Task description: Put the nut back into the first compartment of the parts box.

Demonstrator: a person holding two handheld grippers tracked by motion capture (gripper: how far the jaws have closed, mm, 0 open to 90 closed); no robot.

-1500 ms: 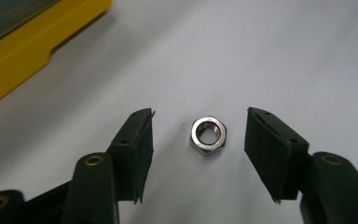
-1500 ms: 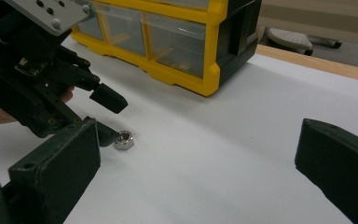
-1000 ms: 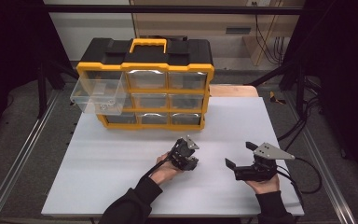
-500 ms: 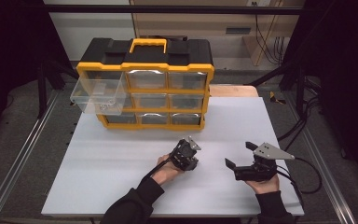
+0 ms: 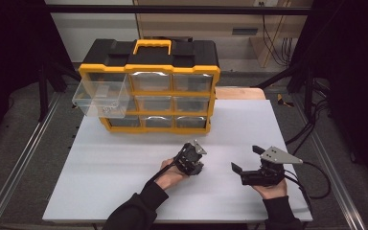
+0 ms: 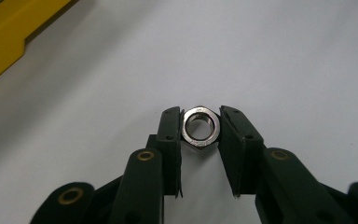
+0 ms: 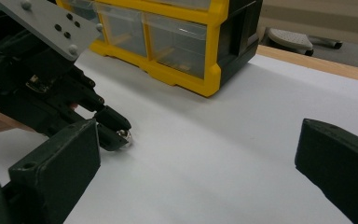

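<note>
Nut between the left jaws, organiser behind

The small steel hex nut [image 6: 200, 128] lies on the white table [image 5: 124, 163], between the left gripper's [image 5: 195, 165] jaws; the yellow-and-black drawer organiser [image 5: 148, 86] stands at eleven o'clock, the right gripper [image 5: 244, 160] at three.

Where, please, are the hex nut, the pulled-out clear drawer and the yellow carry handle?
hex nut [image 6: 200, 129], left gripper view, on its metal ring face.
pulled-out clear drawer [image 5: 100, 98], high view, on its front wall.
yellow carry handle [image 5: 152, 44], high view, on its top bar.

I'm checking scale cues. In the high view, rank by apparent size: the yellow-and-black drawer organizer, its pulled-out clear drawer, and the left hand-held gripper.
1. Yellow-and-black plastic drawer organizer
2. Pulled-out clear plastic drawer
3. Left hand-held gripper, though it sits nearer the camera.
</note>
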